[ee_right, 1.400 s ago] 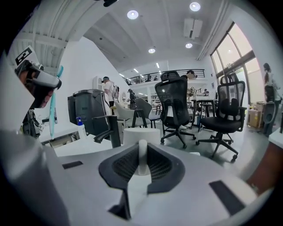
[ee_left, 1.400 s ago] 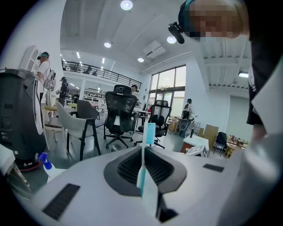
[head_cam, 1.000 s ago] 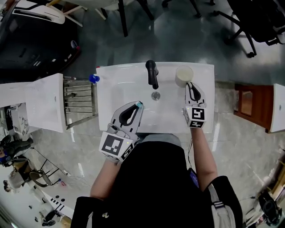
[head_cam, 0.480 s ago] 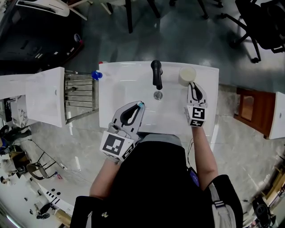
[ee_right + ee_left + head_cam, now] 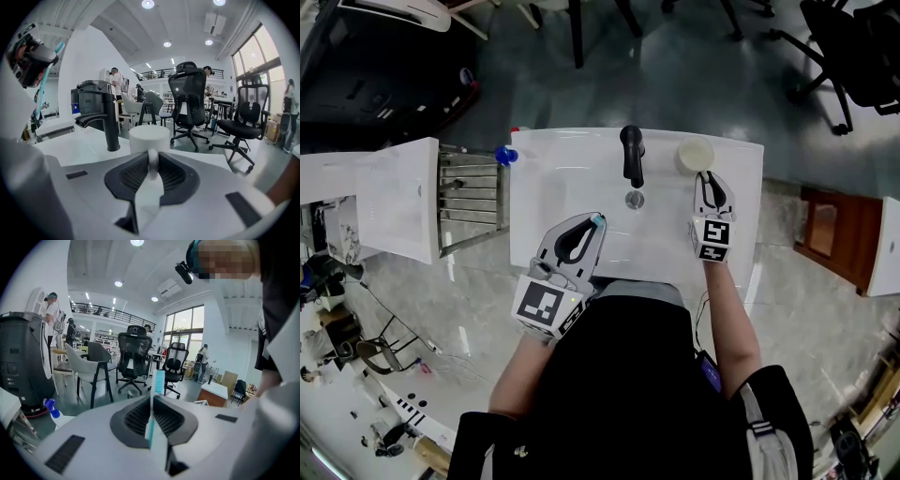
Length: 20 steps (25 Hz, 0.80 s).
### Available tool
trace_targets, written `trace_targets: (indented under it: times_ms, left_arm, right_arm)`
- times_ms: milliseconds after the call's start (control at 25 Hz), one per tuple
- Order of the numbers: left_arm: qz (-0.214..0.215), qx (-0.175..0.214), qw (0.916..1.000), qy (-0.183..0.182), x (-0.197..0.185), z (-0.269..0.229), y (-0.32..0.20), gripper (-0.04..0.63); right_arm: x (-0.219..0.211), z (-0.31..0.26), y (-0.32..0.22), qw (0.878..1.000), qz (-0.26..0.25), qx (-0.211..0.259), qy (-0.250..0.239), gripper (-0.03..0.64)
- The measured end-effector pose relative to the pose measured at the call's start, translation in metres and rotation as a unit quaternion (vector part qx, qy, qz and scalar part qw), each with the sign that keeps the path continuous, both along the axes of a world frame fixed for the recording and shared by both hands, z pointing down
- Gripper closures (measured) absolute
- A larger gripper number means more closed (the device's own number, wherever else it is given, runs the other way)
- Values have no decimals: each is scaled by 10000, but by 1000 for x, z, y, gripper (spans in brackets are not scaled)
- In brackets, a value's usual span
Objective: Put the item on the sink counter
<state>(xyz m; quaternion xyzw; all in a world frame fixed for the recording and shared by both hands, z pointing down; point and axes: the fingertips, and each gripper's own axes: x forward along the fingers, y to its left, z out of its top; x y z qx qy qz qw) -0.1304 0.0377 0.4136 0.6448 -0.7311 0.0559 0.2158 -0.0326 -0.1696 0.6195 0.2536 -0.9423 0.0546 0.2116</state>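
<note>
Two claws, both pinching. Right gripper (image 5: 151, 159) clamps the handle of the white cup (image 5: 149, 137). Cup upright at sink counter (image 5: 742, 183) rear right, handle toward gripper. Left gripper (image 5: 152, 404) nips toothbrush (image 5: 159, 380), long axis along jaws, bristles forward.

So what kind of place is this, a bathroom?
Probably not: it looks like an open office or workshop hall. The white sink with a black tap stands among office chairs, with a railed balcony behind.
</note>
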Motion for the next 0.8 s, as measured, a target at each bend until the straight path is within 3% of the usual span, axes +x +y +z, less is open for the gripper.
trace_targets:
  times_ms: [120, 240, 360, 800]
  left_arm:
    - [6, 13, 10000, -11, 2, 1, 0, 560]
    - [31, 6, 10000, -12, 4, 0, -2, 560]
    - [87, 52, 9999, -8, 7, 0, -4, 561]
    - [472, 338, 9983, 71, 15, -14, -36, 560]
  right_arm:
    - [1, -1, 0, 10000, 3, -39, -56, 549]
    - [0, 2, 2, 9998, -73, -156, -46, 465]
    - [2, 5, 4, 9996, -83, -267, -17, 433]
    - [58, -26, 25, 9987, 349, -306, -203, 437]
